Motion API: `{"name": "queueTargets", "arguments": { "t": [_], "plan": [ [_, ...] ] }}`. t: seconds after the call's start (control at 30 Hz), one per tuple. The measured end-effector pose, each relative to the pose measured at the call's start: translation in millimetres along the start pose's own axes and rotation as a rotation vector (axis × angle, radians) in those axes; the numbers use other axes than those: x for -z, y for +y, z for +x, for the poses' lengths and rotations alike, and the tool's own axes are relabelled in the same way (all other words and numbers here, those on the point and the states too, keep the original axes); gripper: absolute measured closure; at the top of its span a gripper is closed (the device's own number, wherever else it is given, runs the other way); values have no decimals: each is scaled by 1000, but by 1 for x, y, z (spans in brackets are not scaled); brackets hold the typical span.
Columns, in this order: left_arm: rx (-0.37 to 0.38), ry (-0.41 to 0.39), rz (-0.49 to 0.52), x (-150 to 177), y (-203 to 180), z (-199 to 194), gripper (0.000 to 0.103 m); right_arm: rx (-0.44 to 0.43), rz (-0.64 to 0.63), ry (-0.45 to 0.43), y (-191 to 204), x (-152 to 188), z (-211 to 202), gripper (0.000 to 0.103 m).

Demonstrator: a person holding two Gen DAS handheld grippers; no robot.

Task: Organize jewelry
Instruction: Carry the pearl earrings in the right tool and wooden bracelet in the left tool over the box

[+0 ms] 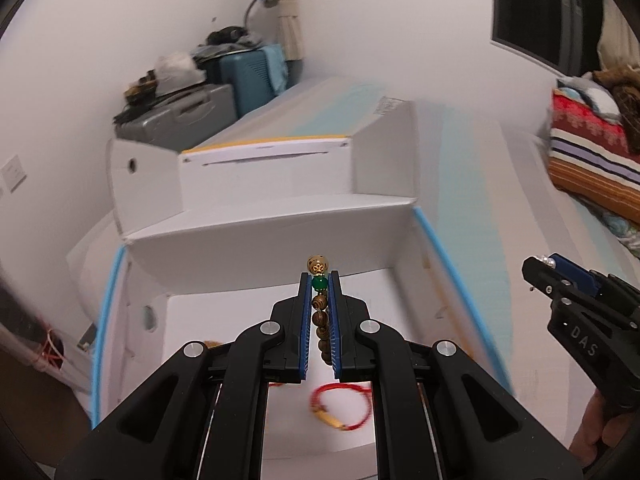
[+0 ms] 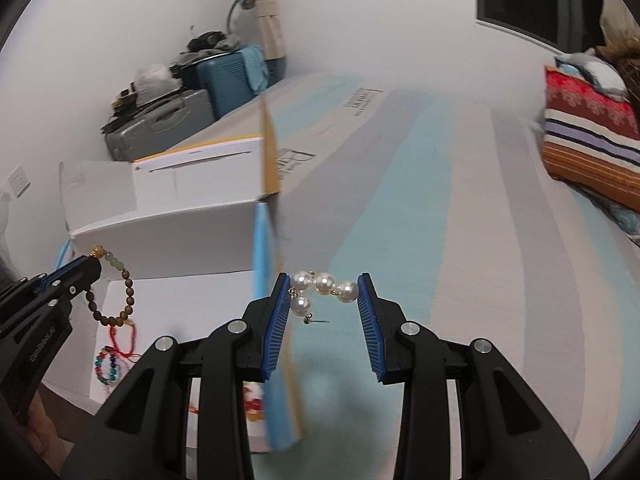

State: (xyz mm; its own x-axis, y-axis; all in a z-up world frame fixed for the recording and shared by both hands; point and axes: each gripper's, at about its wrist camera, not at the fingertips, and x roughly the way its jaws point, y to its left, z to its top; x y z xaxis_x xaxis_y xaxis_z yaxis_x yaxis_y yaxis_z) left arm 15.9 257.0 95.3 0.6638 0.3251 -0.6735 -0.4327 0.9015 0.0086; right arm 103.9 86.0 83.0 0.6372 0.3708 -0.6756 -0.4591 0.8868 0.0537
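Note:
My left gripper [image 1: 320,280] is shut on a wooden bead bracelet [image 1: 320,308] with a green and a gold bead, held above the open white box [image 1: 248,236]. In the right wrist view the bracelet [image 2: 116,296] hangs as a loop from that gripper [image 2: 90,264]. My right gripper [image 2: 324,284] is shut on a pearl earring [image 2: 320,286], several pearls spanning its pads, with a gold post hanging below. It is over the striped surface, right of the box. A red string bracelet [image 1: 340,404] lies in the box.
A multicoloured bead bracelet [image 2: 106,364] also lies in the box [image 2: 168,216]. The box's blue-edged wall [image 2: 264,264] stands between the grippers. The striped bed surface [image 2: 460,240] stretches right. A folded blanket [image 2: 592,148] and suitcases [image 2: 168,120] lie beyond.

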Motion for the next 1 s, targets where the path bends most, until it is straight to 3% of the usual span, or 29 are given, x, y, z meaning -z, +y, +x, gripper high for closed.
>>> {"name": "queueTargets", "arguments": {
  "t": [0.23,0.5,0.8,1.0],
  "plan": [
    [-50,31,-38,10,41,10,96,-61,-70,17,49,-1,13,70],
    [-99,114,-72,24,77,35,96,-104,-162,115,100,10,40,70],
    [-101,202,-53,38,87,58,96,-77,-193,265,115,25,77,70],
    [-109,217,-42,43,88,65,93,-66,-208,295,122,29,89,70]
  ]
}}
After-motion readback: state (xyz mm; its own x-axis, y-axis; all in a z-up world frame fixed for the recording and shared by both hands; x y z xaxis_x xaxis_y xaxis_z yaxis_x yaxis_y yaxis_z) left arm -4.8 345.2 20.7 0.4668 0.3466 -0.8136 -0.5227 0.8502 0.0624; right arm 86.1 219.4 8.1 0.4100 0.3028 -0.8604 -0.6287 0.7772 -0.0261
